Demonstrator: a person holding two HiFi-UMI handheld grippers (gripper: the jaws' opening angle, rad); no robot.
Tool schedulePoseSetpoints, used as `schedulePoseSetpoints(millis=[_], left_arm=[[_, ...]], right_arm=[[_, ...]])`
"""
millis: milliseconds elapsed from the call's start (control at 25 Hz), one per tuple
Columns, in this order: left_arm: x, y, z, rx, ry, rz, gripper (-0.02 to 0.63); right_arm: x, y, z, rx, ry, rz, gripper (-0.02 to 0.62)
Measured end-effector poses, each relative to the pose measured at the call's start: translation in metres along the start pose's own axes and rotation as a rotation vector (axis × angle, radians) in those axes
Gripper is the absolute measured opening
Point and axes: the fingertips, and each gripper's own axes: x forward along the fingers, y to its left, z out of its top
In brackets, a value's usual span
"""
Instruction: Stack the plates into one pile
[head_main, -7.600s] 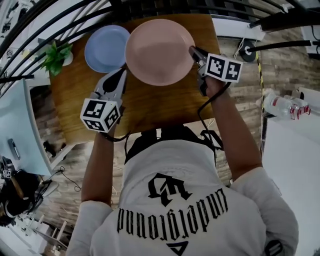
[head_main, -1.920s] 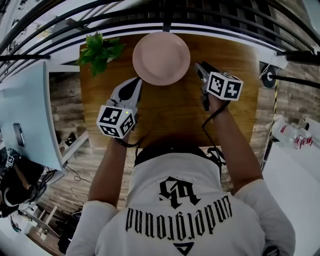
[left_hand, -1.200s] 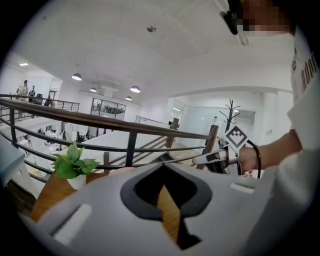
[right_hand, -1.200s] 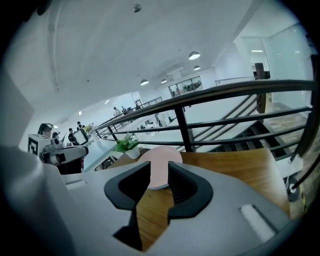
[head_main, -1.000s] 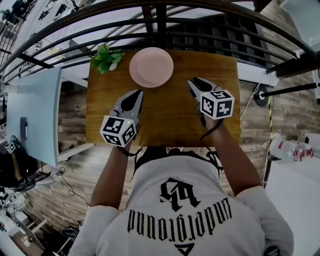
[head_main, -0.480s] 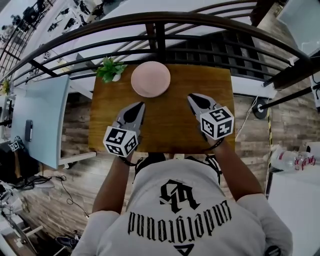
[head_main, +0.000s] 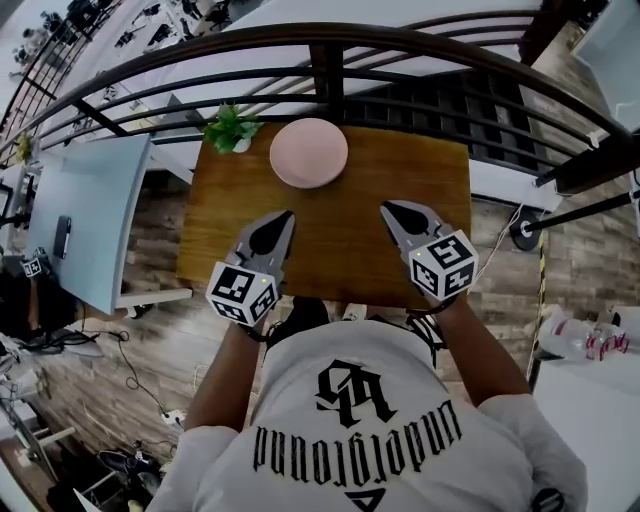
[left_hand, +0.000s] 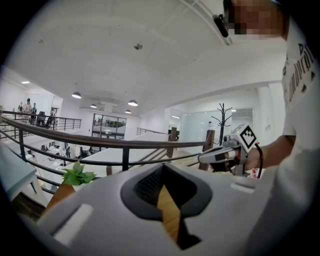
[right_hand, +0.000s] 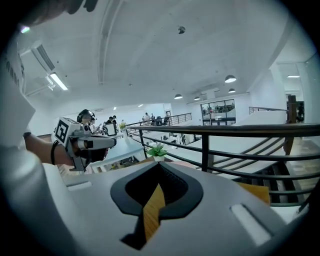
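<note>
A pink plate (head_main: 309, 152) lies at the far middle of the wooden table (head_main: 330, 240); no other plate shows in the head view. My left gripper (head_main: 284, 215) hovers over the table's near left, well short of the plate, with its jaws shut and nothing between them. My right gripper (head_main: 387, 208) hangs over the near right, also shut and empty. In the left gripper view the closed jaws (left_hand: 162, 166) point over the table, and the right gripper (left_hand: 216, 156) shows beyond them. The right gripper view has its own shut jaws (right_hand: 159, 164) and the left gripper (right_hand: 95, 143).
A small potted plant (head_main: 232, 128) stands at the table's far left corner. A black railing (head_main: 320, 60) curves behind the table. A pale blue desk (head_main: 95, 220) stands at the left. Wooden floor surrounds the table.
Both grippers have drawn back from the plate toward the table's near edge. The head view has risen, so table and plate look smaller.
</note>
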Motion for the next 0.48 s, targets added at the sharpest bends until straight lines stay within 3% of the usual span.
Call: schedulePoseSetpoints(millis=[280, 480], left_arm=[[-0.018, 0.004, -0.019, 0.010, 0.048, 0.017, 0.046], [-0.031, -0.001, -0.019, 0.028, 0.048, -0.027, 0.046]], right_arm=[[-0.009, 0.012, -0.011, -0.031, -0.003, 0.021, 0.003], [-0.020, 0.028, -0.014, -0.049, -0.025, 0.004, 0.003]])
